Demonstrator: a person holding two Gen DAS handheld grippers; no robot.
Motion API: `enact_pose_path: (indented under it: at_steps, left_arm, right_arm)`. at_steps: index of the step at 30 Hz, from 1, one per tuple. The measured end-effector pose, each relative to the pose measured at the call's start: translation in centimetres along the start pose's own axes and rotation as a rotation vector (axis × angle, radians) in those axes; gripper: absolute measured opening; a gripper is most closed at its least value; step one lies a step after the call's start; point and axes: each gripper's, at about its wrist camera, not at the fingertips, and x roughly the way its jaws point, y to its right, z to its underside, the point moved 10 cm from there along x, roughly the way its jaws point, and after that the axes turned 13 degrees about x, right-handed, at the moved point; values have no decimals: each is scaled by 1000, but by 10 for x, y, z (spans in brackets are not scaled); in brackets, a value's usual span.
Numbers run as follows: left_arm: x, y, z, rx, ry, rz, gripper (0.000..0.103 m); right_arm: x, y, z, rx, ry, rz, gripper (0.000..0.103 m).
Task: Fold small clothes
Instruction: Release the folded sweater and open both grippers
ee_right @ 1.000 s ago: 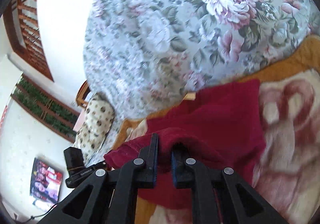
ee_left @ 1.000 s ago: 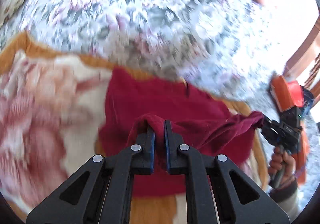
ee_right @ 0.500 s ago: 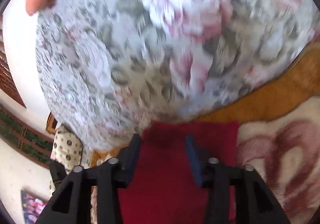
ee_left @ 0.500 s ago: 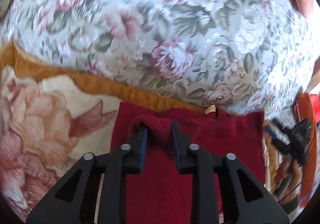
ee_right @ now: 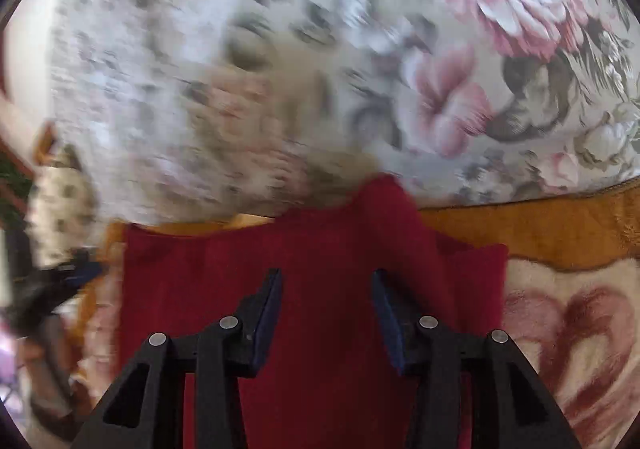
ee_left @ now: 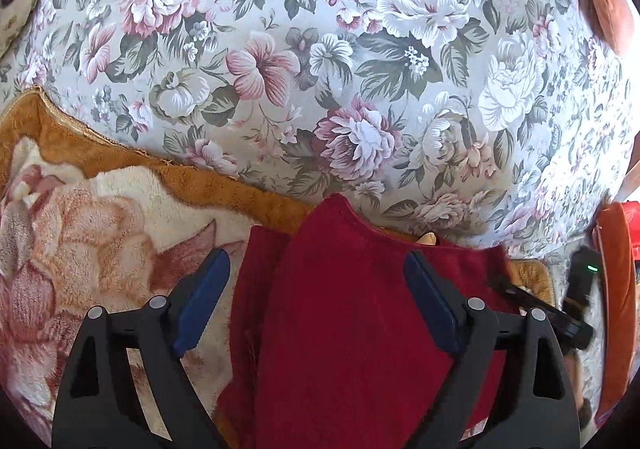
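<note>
Here, in the left wrist view, the left gripper (ee_left: pixel 316 305) gapes wide, released, over the fuzzy dark-red garment (ee_left: pixel 352 329) on a plush orange-bordered blanket (ee_left: pixel 100 249), while the blurred right wrist view shows the right gripper (ee_right: pixel 326 309) likewise spread above that peaked red cloth.

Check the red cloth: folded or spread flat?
Folded: the red cloth has an upper layer lying over a lower one, edges offset; both grippers open.
</note>
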Motion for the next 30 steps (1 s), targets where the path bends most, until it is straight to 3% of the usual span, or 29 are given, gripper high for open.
enact_pose_path:
  at_steps: [4,15,24,30]
  left_arm:
    - [3,13,6,63,-14,-43,89]
    - [46,10,18,93,-71,-166,89]
    - [88,-14,33,50,-173,-189,89]
    - [86,-15,36,50,-169,-196,89]
  right_arm:
    - [14,13,-4,21,-17,44,43]
    - [-61,-10,29,-57,60,22,43]
    - [-30,20,45,-36,31,79,43]
    - [-31,9,46,-81,23,143,43]
